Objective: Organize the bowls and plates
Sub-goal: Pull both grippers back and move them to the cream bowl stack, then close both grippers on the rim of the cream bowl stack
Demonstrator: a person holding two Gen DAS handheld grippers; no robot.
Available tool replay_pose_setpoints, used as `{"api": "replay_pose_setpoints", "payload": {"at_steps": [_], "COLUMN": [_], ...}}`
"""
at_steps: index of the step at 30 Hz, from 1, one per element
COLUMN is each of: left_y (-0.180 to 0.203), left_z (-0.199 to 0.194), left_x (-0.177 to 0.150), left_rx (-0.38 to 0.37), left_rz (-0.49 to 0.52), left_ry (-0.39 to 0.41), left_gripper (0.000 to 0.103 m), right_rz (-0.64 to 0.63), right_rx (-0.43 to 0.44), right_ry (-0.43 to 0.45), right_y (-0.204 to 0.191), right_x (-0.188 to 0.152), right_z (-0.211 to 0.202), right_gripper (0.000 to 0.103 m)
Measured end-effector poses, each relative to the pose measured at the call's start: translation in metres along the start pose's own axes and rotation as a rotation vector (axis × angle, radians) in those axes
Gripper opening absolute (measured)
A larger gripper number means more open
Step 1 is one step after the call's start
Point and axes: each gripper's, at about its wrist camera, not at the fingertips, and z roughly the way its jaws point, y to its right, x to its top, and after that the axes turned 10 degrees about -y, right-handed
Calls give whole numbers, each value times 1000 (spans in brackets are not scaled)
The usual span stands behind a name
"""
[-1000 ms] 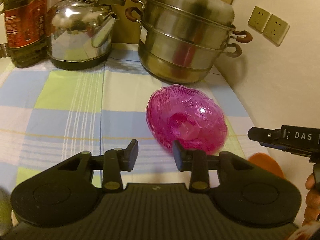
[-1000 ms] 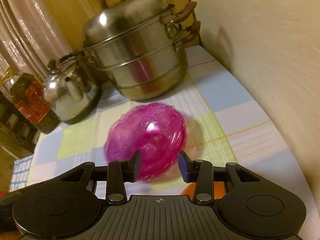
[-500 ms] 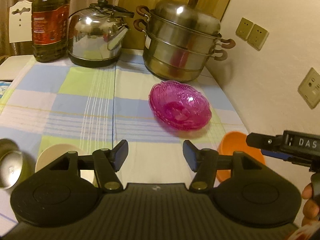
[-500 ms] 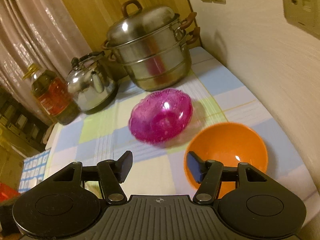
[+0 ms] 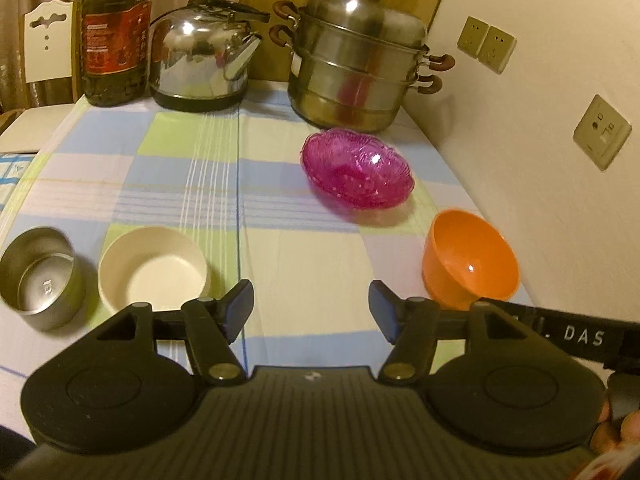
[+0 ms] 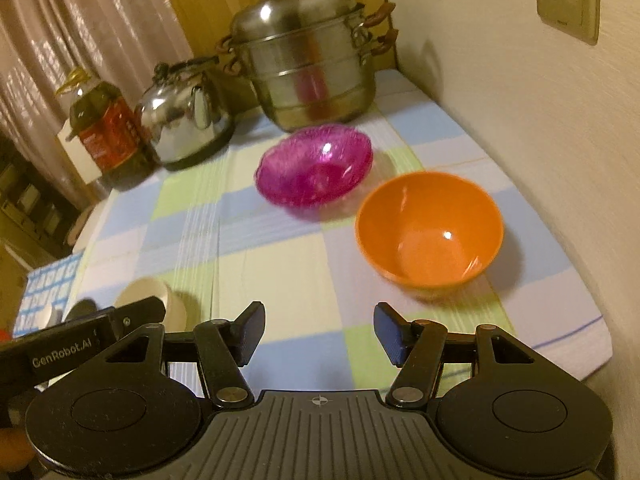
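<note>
Pink glass bowl (image 5: pixel 357 169): translucent magenta, pressed with a ribbed, scalloped pattern; it sits on the checked tablecloth (image 5: pixel 180 184) just in front of the steamer pot, and looks tilted on its base in your left wrist view.
Orange bowl (image 6: pixel 429 227): smooth, glossy plastic, round and deep, upright near the wall-side edge of the cloth, just beside the pink bowl but apart from it.
Cream bowl (image 5: pixel 154 273): matte, straight-walled and shallow, upright beside your left gripper's left finger.
Steel cup (image 5: pixel 38 276): brushed metal cylinder with a stamped mark inside, just beside the cream bowl, near the cloth's edge.
Left gripper (image 5: pixel 311 309): your fingers stand wide apart, holding nothing, above bare cloth between the cream bowl and the orange bowl.
Right gripper (image 6: pixel 319 333): spread wide too, nothing between the pads, with the orange bowl ahead and to its right.
Steamer pot (image 5: pixel 358 60): stacked polished steel tiers, domed lid, brown handles, at the back by the wall.
Kettle (image 5: pixel 200 56): mirror-bright steel, rounded body, black base, to the left of the steamer.
Oil bottle (image 5: pixel 116 36): clear plastic, dark oil, red label, left of the kettle.
</note>
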Motion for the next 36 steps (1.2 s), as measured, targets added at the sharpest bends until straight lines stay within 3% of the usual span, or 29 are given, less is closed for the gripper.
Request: {"api": "replay_pose_setpoints", "payload": {"at_steps": [13, 30, 36], "left_y": [-42, -116, -142], "left_z": [-6, -4, 9], "left_x": [-30, -37, -30], "left_rx": [66, 136, 146], "left_rz": [-88, -276, -376], "left_ry": [-34, -37, -34], "left_gripper": [60, 60, 54], "right_rz": [-64, -123, -139], "right_rx": [28, 129, 148], "right_ry": [-66, -114, -124], "right_y": [-25, -72, -87], "right_x": [-27, -17, -9], "right_z": [19, 60, 79], "right_gripper": [60, 60, 60]}}
